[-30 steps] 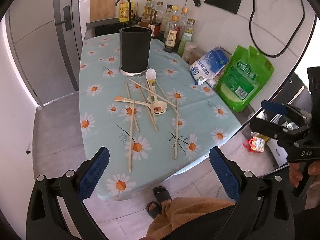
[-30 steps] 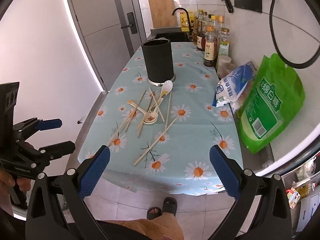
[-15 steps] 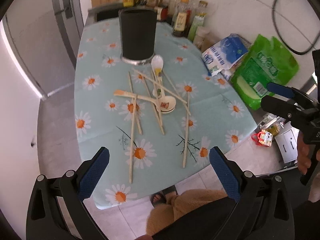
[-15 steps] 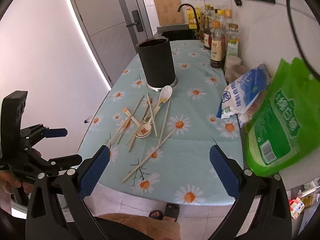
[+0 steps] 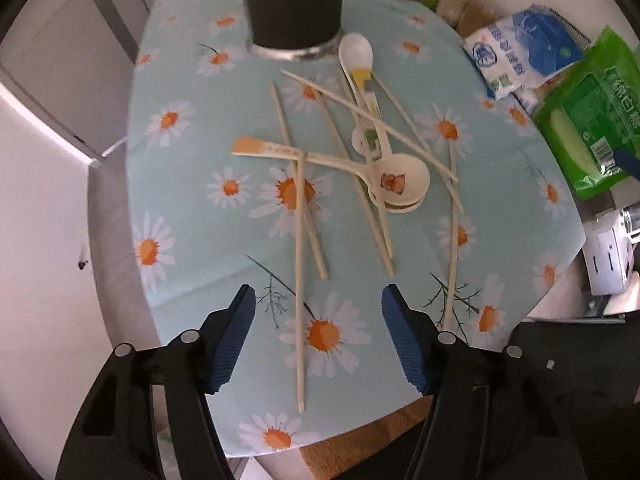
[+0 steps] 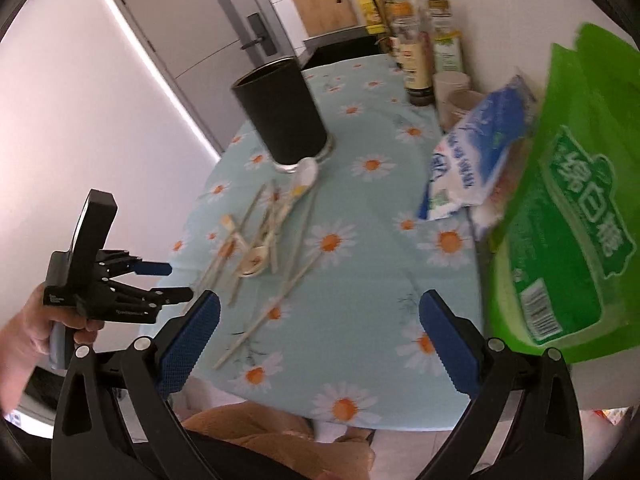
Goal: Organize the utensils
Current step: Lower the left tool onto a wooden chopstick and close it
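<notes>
Several pale chopsticks and three spoons lie crossed on the daisy tablecloth point(image 5: 192, 208). One spoon is white point(image 5: 356, 54); a cream one point(image 5: 400, 178) has a flower print. A black utensil holder point(image 5: 294, 0) stands upright behind them, also in the right wrist view point(image 6: 280, 112). My left gripper point(image 5: 316, 308) points steeply down over the near end of one long chopstick point(image 5: 299, 260). Its jaws are closing, and the chopstick lies between them untouched. My right gripper point(image 6: 320, 308) hangs open over the table's near right part with nothing between its fingers. The left gripper point(image 6: 160, 280) shows there, held in a hand.
A green bag point(image 6: 568, 216) and a blue-white bag point(image 6: 476, 152) lie along the right wall side. Bottles point(image 6: 416, 40) and paper cups point(image 6: 452, 88) stand at the back right. The table's front edge point(image 5: 360, 428) is close below, with a person's brown-clad legs point(image 6: 280, 440) under it.
The left gripper has sunk toward the table and tilted down, and its jaws have narrowed around the long chopstick. The right gripper has moved closer to the table, nearer the green bag.
</notes>
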A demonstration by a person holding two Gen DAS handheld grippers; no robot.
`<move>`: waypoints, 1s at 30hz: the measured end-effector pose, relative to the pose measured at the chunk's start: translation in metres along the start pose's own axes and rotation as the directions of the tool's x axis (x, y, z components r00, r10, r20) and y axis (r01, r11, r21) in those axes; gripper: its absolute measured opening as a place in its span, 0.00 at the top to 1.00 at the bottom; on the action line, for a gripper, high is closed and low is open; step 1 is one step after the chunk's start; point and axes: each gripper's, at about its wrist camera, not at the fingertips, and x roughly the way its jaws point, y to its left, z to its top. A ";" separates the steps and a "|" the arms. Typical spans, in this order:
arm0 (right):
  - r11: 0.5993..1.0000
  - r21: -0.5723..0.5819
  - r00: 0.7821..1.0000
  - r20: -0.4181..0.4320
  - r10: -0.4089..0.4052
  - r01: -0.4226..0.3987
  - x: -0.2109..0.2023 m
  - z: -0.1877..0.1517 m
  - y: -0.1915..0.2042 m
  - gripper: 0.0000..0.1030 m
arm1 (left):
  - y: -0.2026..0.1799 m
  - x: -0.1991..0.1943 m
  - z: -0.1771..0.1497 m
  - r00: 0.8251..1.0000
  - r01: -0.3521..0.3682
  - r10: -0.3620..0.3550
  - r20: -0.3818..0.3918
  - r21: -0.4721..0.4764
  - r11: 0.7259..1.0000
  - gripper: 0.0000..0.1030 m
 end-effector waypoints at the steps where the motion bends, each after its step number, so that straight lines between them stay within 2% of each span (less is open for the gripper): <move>1: 1.000 0.005 1.000 0.003 -0.004 0.004 -0.001 0.000 -0.004 0.04 | 0.001 0.006 0.002 1.000 -0.010 0.010 -0.016 0.012 1.000 0.49; 2: 1.000 0.007 1.000 0.007 -0.011 0.011 -0.001 -0.001 -0.006 0.04 | 0.002 0.010 0.003 0.999 -0.016 0.017 -0.033 0.021 1.000 0.59; 3: 1.000 0.005 1.000 0.009 -0.019 0.019 -0.001 -0.001 -0.009 0.04 | 0.004 0.013 0.004 0.999 -0.009 0.011 -0.047 0.029 1.000 0.63; 6: 1.000 0.015 1.000 0.009 -0.020 0.020 -0.001 -0.004 -0.013 0.04 | 0.010 0.020 0.007 0.997 0.015 -0.013 -0.074 0.029 0.999 0.66; 11: 1.000 0.017 1.000 -0.011 -0.007 0.007 0.007 -0.004 -0.012 0.04 | 0.021 0.032 0.011 0.988 0.103 -0.100 -0.116 0.016 0.995 0.80; 13: 1.000 0.002 1.000 -0.012 -0.007 0.007 0.008 -0.003 -0.007 0.04 | 0.025 0.034 0.014 0.989 0.088 -0.084 -0.124 0.027 0.996 0.81; 16: 1.000 0.005 1.000 -0.017 0.001 -0.001 0.012 -0.001 -0.002 0.04 | 0.031 0.037 0.018 0.984 0.118 -0.112 -0.141 0.030 0.993 0.89; 20: 1.000 -0.003 1.000 -0.020 0.000 0.000 0.017 0.003 0.008 0.04 | 0.043 0.046 0.024 0.966 0.201 -0.198 -0.166 -0.002 0.980 0.90; 24: 1.000 0.006 0.999 -0.029 0.013 -0.013 0.024 0.012 0.020 0.04 | 0.048 0.047 0.027 0.960 0.233 -0.228 -0.164 0.010 0.973 0.96; 26: 1.000 -0.001 0.999 -0.033 0.007 -0.008 0.026 0.019 0.028 0.04 | 0.053 0.047 0.029 0.955 0.256 -0.251 -0.159 0.005 0.967 0.96; 30: 0.998 -0.004 0.997 -0.056 0.057 -0.057 0.041 0.039 0.046 0.04 | 0.062 0.033 0.020 0.944 0.308 -0.306 -0.119 0.000 0.951 0.97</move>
